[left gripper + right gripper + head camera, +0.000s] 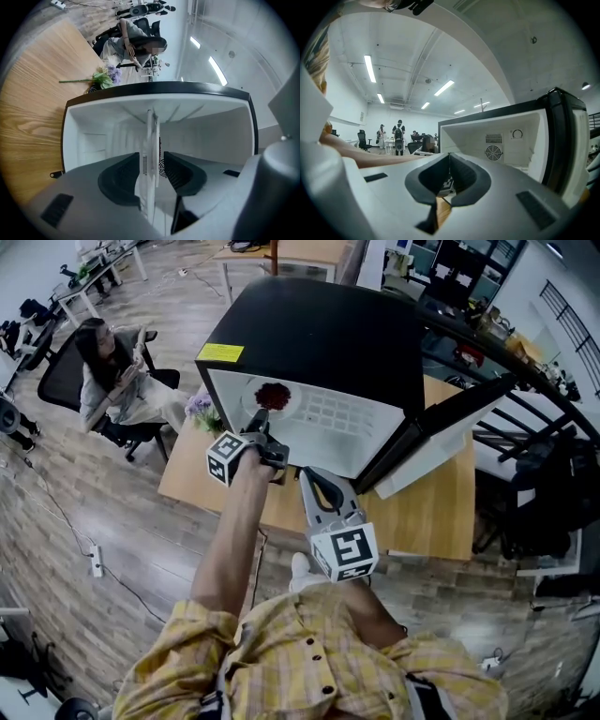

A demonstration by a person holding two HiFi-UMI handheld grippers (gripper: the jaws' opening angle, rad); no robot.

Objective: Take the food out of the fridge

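Black fridge [309, 343] stands on the wooden desk [431, 512], its door swung wide. Inside, red food [273, 395] sits on a white plate [251, 401] on the shelf. Left tool [261, 426] reaches in, released, with its jaws apart on either side of the plate's rim and not pressing it. Right tool [309, 479] hangs outside the fridge, clenched on nothing.

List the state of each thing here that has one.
Fridge: door open.
Plate: inside fridge, red food on it, between left gripper's jaws.
Left gripper: open, not clamped on plate.
Right gripper: shut, empty, outside fridge.
Flowers: lying on table.
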